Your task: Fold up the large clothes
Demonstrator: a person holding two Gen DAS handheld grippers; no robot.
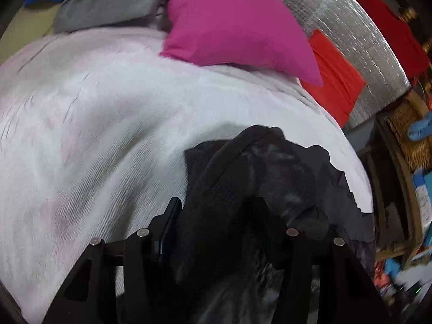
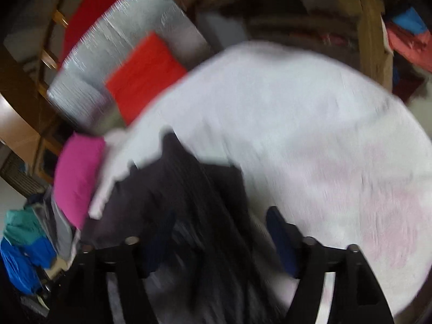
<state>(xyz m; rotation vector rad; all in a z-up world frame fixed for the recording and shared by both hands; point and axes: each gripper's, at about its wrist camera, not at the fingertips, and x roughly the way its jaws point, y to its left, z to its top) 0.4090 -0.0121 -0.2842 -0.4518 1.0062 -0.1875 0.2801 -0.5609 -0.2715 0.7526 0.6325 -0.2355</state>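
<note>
The left gripper (image 1: pixel 216 213) has dark fabric bunched between its fingers, though whether the pads actually press on it I cannot tell; the right gripper (image 2: pixel 224 226) stands with jaws apart, cloth lying between them unclamped in a blurred view; the dark garment (image 1: pixel 259 172) runs lengthwise away from both grippers, over the near edge of the white bedspread (image 1: pixel 108 121); a pink pillow (image 1: pixel 232 19) sits toward the far edge.

Garment (image 1: pixel 259 167) on bed (image 1: pixel 108 135) near edge, pillow (image 1: pixel 229 21) behind it.
</note>
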